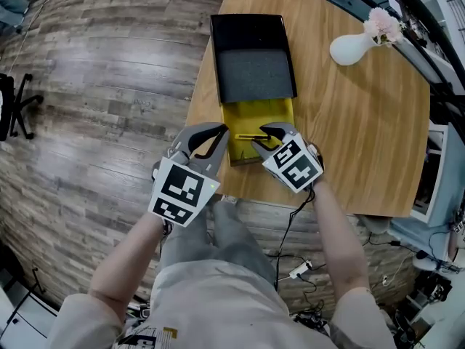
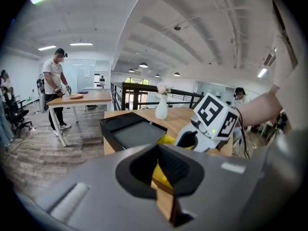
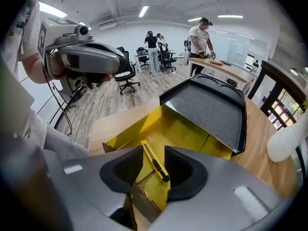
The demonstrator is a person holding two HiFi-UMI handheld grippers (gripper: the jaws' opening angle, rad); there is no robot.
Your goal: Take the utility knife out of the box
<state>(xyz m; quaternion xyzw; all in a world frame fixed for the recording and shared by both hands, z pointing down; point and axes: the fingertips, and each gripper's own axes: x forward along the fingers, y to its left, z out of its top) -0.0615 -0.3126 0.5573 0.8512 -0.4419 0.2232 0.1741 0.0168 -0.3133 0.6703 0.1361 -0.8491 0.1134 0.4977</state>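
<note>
The utility knife (image 3: 155, 163), slim, stiff and probably light and slick, lay flat in the yellow box (image 1: 270, 111) at the desk's (image 1: 349, 122) 6 o'clock edge. The right hand-held gripper (image 3: 153, 152) stood apart astride it, not pressing; across the mid-handle looked the surest hold. At 9 o'clock of the box, the left hand-held gripper (image 2: 158, 150) was closed and empty.

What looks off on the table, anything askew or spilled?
Nothing spilled or damaged. The utility knife lies crosswise in the yellow box, whose black lid is open. The vase stands upright.
</note>
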